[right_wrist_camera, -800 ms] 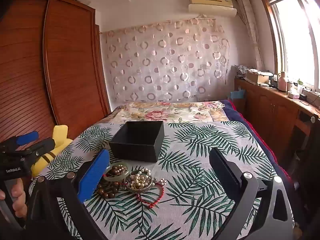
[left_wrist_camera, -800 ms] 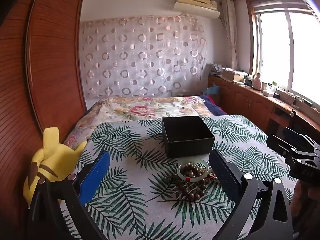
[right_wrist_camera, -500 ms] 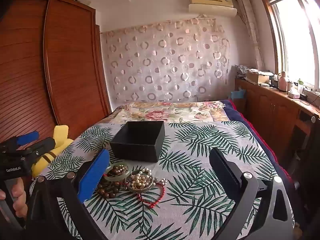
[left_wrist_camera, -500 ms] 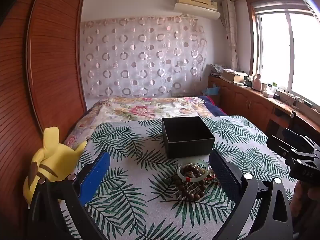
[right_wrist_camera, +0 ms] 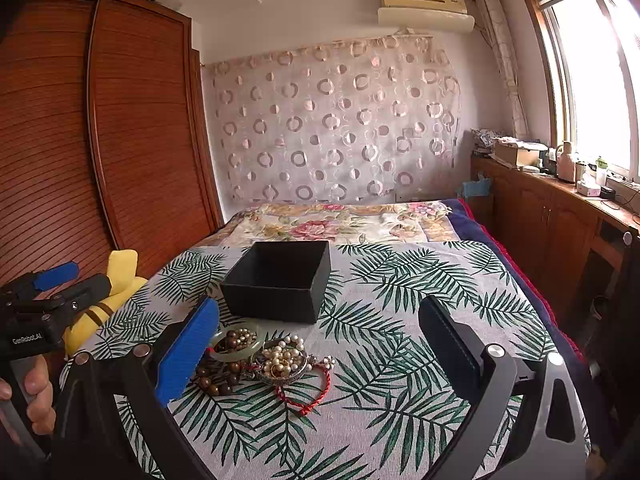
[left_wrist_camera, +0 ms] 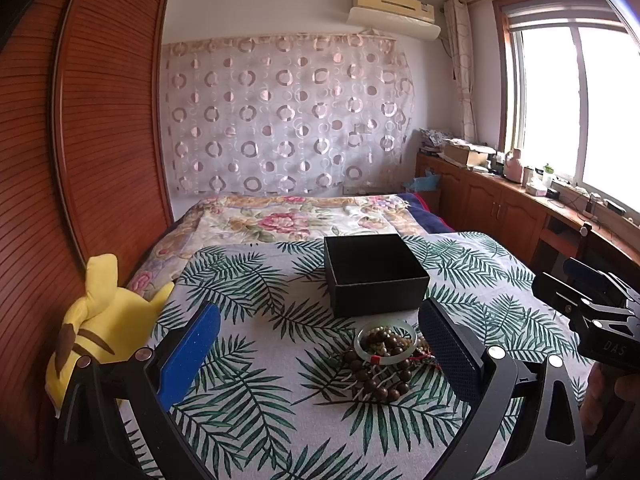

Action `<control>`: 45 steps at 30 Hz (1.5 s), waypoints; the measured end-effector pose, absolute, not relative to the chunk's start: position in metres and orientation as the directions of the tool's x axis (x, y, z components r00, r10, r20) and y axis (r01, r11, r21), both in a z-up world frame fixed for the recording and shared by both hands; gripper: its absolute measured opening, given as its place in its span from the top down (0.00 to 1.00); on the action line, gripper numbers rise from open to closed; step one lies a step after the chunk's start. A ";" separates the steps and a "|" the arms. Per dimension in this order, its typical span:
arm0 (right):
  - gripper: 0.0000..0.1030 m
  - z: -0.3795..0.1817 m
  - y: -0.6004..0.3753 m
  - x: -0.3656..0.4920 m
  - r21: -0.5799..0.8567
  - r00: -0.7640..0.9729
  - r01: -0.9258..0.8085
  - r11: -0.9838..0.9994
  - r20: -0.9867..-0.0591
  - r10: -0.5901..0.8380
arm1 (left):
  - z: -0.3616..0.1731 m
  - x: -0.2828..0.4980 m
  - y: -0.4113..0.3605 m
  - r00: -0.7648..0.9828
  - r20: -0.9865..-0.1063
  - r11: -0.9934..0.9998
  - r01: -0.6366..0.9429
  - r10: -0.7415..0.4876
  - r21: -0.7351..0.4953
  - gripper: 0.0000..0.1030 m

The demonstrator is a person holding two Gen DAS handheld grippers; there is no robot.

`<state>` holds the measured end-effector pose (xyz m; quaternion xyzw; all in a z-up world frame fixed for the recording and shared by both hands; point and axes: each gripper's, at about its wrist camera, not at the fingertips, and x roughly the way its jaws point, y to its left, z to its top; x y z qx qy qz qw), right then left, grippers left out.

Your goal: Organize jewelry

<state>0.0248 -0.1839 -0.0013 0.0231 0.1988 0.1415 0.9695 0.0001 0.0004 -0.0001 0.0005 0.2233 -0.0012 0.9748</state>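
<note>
- One black box, open-topped and empty as far as visible, sits mid-cloth, far side of the jewelry pile.
- Jewelry, one heap just near of the box: one pale green bangle, one strand of dark wooden beads, one cluster of pearl beads inside a silvery bangle, one red cord bracelet. Pieces overlap and touch; finer count cannot be told.
- Left gripper: jaws wide apart, holding nothing, hovering near of the heap; the heap lies toward its right finger.
- Right gripper: jaws wide apart, empty; the heap lies beside its left finger.
- Surface: one palm-leaf cloth over a bed; one floral blanket at the far end.
- One yellow plush toy at the cloth's left edge.
- Room: wooden wardrobe on the left, circle-patterned curtain on the far wall, one air conditioner above it, window and low cabinets on the right.
</note>
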 end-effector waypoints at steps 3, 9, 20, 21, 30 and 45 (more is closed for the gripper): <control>0.02 -0.001 -0.184 0.025 0.103 0.881 -0.264 0.959 -0.379 0.283 | 0.000 0.000 0.000 0.901 -0.435 1.000 0.003 -0.003 0.000 0.07; 0.02 -0.001 -0.184 0.025 0.103 0.880 -0.265 0.959 -0.379 0.284 | 0.000 0.000 0.001 0.902 -0.431 1.000 0.001 -0.001 -0.001 0.07; 0.02 -0.001 -0.185 0.025 0.103 0.881 -0.265 0.959 -0.379 0.284 | 0.004 0.000 0.000 0.904 -0.427 1.000 0.001 -0.001 0.000 0.07; 0.02 -0.001 -0.184 0.025 0.103 0.881 -0.265 0.959 -0.379 0.284 | 0.003 0.000 0.000 0.904 -0.427 1.000 0.001 -0.002 -0.001 0.07; 0.02 -0.001 -0.184 0.025 0.104 0.880 -0.266 0.958 -0.380 0.286 | 0.015 -0.005 0.002 0.911 -0.412 1.000 0.003 -0.002 0.003 0.07; 0.02 0.001 -0.185 0.024 0.104 0.880 -0.267 0.958 -0.379 0.286 | 0.013 -0.006 0.001 0.913 -0.408 1.000 0.002 0.000 0.004 0.07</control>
